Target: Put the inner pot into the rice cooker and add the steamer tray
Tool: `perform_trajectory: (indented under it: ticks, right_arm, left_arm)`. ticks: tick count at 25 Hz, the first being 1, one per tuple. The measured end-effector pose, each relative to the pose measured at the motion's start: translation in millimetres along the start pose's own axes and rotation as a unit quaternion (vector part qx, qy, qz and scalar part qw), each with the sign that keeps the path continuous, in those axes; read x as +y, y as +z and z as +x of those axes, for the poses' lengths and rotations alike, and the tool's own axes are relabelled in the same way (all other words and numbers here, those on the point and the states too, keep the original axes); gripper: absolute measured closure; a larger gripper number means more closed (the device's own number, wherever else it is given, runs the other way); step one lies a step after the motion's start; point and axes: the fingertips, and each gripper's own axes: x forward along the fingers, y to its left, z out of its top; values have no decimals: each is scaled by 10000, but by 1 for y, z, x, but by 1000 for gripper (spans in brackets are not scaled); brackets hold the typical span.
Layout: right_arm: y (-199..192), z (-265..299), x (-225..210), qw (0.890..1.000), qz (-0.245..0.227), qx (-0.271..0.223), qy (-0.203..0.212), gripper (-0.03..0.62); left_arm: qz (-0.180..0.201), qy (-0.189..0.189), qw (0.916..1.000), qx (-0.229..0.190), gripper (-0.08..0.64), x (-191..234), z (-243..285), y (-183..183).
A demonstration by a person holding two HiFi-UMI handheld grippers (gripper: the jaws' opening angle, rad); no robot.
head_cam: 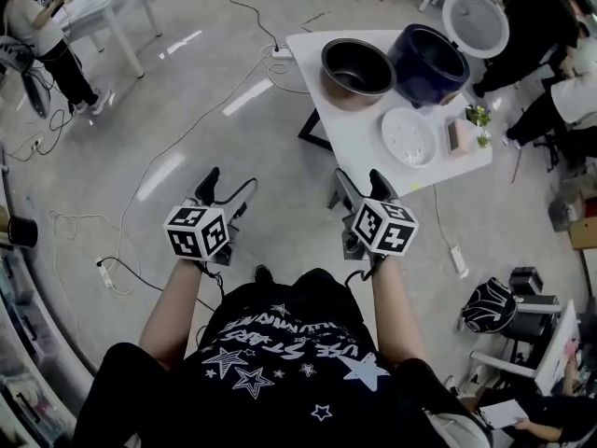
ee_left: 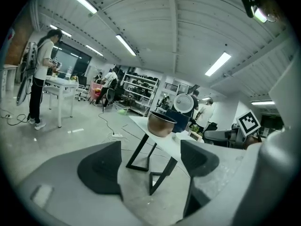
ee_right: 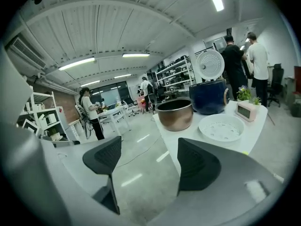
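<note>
In the head view both tools are held out over bare floor (head_cam: 187,110), well short of the white table (head_cam: 347,133), which lies toward 1 o'clock from them. The left gripper (head_cam: 224,192) sits at about 9 o'clock of the right gripper (head_cam: 364,187), the two apart and each with its marker cube facing up. In the left gripper view the jaws stand spread, with only floor and the table's black legs (ee_left: 141,152) showing between them. In the right gripper view the jaws are also spread wide and pinch nothing; the table's near edge shows past them. On the table the copper-coloured inner pot (head_cam: 355,68) stands upright and empty toward the 11 o'clock end, outside the cooker. The navy rice cooker (head_cam: 427,63) is just beside the pot at its 3 o'clock, with its round white lid (head_cam: 474,21) swung open at the cooker's 1 o'clock. The white steamer tray (head_cam: 409,136), dotted with holes, lies flat on the tabletop at 5 o'clock of the pot, nearer the person. At the tray's 3 o'clock is a small pink clock (head_cam: 457,136), and a little green plant (head_cam: 478,117) stands at the clock's 1 o'clock. Cables (head_cam: 103,250) trail over the floor at the left gripper's 8 o'clock.
</note>
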Motion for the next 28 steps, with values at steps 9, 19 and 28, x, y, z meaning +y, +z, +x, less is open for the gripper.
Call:
perform_trajectory:
  ticks: [9,19,28]
  right_arm:
    - [20,44,-27,9986,348,40,-384,208]
    - [81,124,-90,9917,959,-238,-825,213]
    - [126,183,-169,9803,1346,-88,-1441,226]
  left_arm:
    - [6,-274,9991,313,164,26,48,14]
    - [202,-466,9969,595,164,54,134,54]
    - [480,-912,9908,880,164,53,257,113]
